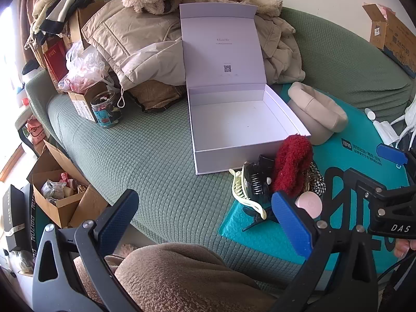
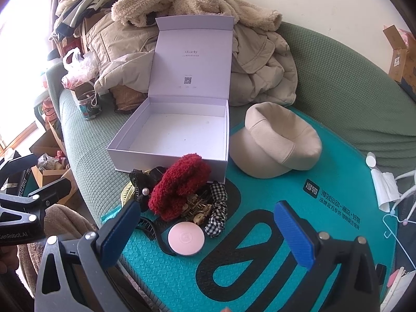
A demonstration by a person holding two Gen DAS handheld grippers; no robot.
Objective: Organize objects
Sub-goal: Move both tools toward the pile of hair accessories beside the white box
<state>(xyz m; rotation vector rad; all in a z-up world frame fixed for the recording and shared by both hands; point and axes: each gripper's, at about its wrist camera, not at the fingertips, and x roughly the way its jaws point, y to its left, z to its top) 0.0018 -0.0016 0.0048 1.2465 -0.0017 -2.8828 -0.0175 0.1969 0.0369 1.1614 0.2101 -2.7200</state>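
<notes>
— On the green sofa [image 2: 85,140], what is set out?

— A white box [image 2: 171,135] lies with its lid propped upright at twelve o'clock and nothing inside, presumably waiting to take the loose things. Just in front of it, at six o'clock, the pile sits partly on a teal mailer [image 2: 260,234]: a red fuzzy scrunchie [image 2: 179,187], a black claw clip [image 1: 256,179], a cream claw clip [image 1: 240,189], a checked scrunchie [image 2: 218,208] and a pink round compact [image 2: 185,239]. A beige hat [image 2: 275,143] rests at three o'clock of the box.

— And the tongs?

— Both stand apart, holding nothing. The right gripper [image 2: 208,236] frames the compact, nearest to it, so I judge that the first pick. The left gripper [image 1: 205,223] hovers at seven o'clock of the pile, over bare sofa.

— Any risk?

— The compact lies flat, so gripping its edge may be tricky.
</notes>
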